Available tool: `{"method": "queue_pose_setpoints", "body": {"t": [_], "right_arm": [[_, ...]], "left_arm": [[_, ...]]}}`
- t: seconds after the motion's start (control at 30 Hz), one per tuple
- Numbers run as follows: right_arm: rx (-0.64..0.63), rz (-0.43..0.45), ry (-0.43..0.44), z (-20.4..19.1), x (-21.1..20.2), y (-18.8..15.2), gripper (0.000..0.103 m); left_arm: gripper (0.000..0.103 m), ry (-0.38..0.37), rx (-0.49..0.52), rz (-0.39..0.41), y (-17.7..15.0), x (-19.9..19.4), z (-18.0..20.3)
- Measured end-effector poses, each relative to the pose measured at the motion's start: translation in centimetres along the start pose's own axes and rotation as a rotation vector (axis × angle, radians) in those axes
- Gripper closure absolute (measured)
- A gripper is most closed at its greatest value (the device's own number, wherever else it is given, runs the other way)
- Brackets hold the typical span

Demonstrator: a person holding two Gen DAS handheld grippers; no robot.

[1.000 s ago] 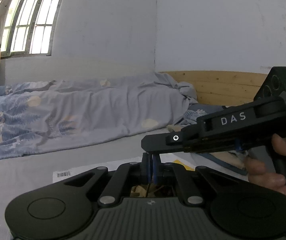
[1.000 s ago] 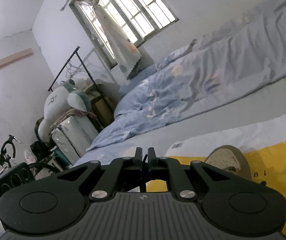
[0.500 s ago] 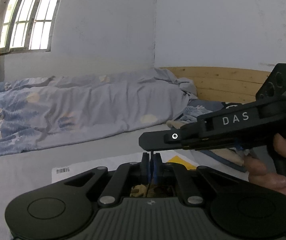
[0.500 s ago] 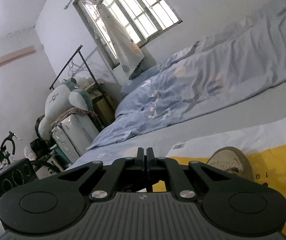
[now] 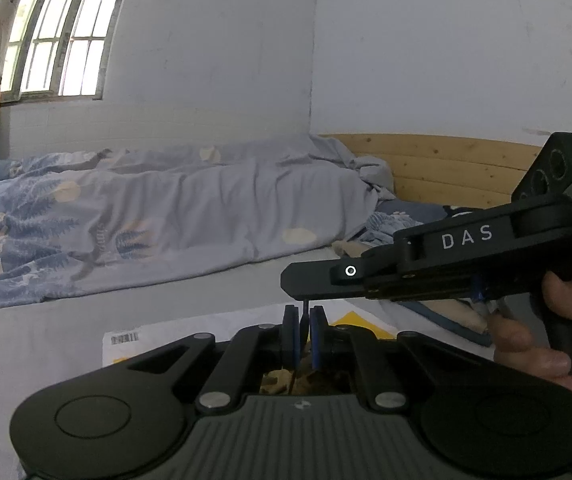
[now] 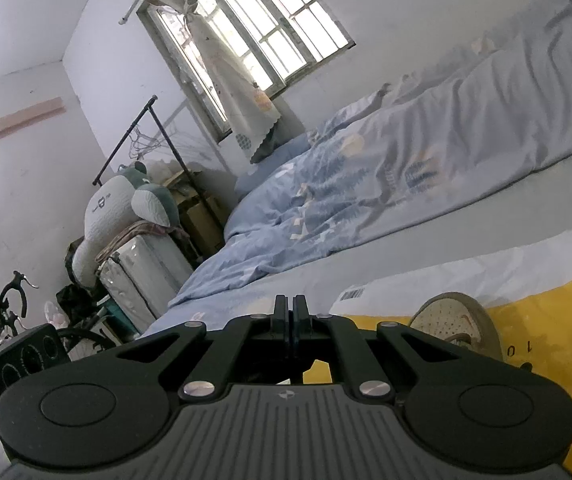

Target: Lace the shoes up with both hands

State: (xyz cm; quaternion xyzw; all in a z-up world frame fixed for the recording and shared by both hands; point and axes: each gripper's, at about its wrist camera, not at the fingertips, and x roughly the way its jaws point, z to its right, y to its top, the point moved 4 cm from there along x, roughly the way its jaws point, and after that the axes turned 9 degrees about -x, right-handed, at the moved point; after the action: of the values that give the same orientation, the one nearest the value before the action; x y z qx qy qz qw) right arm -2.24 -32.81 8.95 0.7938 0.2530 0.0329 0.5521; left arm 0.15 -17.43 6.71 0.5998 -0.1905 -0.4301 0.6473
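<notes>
In the left wrist view my left gripper [image 5: 305, 330] stands almost shut, with a thin dark shoelace [image 5: 305, 312] upright between its blue pads [image 5: 291, 336]. The lace runs up to the tip of my right gripper [image 5: 286, 280], which reaches in from the right and is shut on it. Tan parts of the shoe [image 5: 276, 380] show just below the left fingers. In the right wrist view my right gripper [image 6: 290, 306] has its pads pressed together; the lace is hidden there. The beige perforated toe of the shoe [image 6: 457, 322] lies to its right.
The shoe rests on a white and yellow plastic bag [image 6: 533, 280] [image 5: 206, 332] spread on a grey bed. A blue patterned quilt [image 5: 146, 224] lies behind, with a wooden headboard [image 5: 445, 168]. A person's hand [image 5: 561, 300] holds the right gripper's handle. A clothes rack [image 6: 138, 136] stands left.
The left pads have parted slightly around the lace. The right pads have closed from a small gap to touching. Neither hand has shifted noticeably.
</notes>
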Motion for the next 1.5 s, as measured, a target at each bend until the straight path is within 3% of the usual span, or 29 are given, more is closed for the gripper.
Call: {"method": "queue_pose_setpoints", "body": {"t": [0.37, 0.4, 0.43, 0.5, 0.63, 0.83, 0.93, 1.0, 1.2, 1.4, 1.5], "right_arm": [[-0.006, -0.002, -0.001, 0.0, 0.0, -0.1, 0.099], [-0.007, -0.003, -0.007, 0.1, 0.0, 0.0, 0.088], [-0.008, -0.002, -0.019, 0.1, -0.1, 0.1, 0.067], [-0.005, 0.030, -0.012, 0.3, -0.7, 0.7, 0.051], [0.019, 0.118, -0.050, 1.4, -2.8, 2.3, 0.049], [0.110, 0.192, -0.195, 5.1, -5.8, 3.3, 0.045], [0.154, 0.205, -0.254, 6.6, -6.8, 3.5, 0.043], [0.165, 0.215, -0.276, 7.5, -7.3, 3.5, 0.043], [0.171, 0.200, -0.322, 9.1, -7.5, 3.4, 0.037], [0.196, 0.206, -0.359, 11.1, -8.4, 3.4, 0.034], [0.243, 0.216, -0.382, 12.7, -9.1, 3.3, 0.034]], "left_arm": [[0.103, 0.010, 0.005, 0.005, 0.1, 0.0, 0.1], [0.103, 0.019, -0.002, 0.008, 0.2, -0.1, -0.1], [0.103, 0.030, -0.010, 0.012, 0.3, -0.1, -0.3], [0.103, 0.058, -0.026, 0.025, 0.6, -0.3, -1.0], [0.103, 0.189, -0.095, 0.124, 2.4, -2.1, -4.6], [0.103, 0.401, -0.211, 0.356, 5.8, -7.3, -9.6], [0.103, 0.446, -0.202, 0.429, 7.3, -9.1, -9.7], [0.103, 0.437, -0.151, 0.431, 8.0, -9.1, -8.6], [0.103, 0.290, 0.041, 0.279, 8.3, -5.3, -2.4], [0.103, 0.105, 0.311, -0.006, 4.3, 0.1, 4.4], [0.103, 0.066, 0.405, -0.137, 2.2, 2.3, 6.3]]}}
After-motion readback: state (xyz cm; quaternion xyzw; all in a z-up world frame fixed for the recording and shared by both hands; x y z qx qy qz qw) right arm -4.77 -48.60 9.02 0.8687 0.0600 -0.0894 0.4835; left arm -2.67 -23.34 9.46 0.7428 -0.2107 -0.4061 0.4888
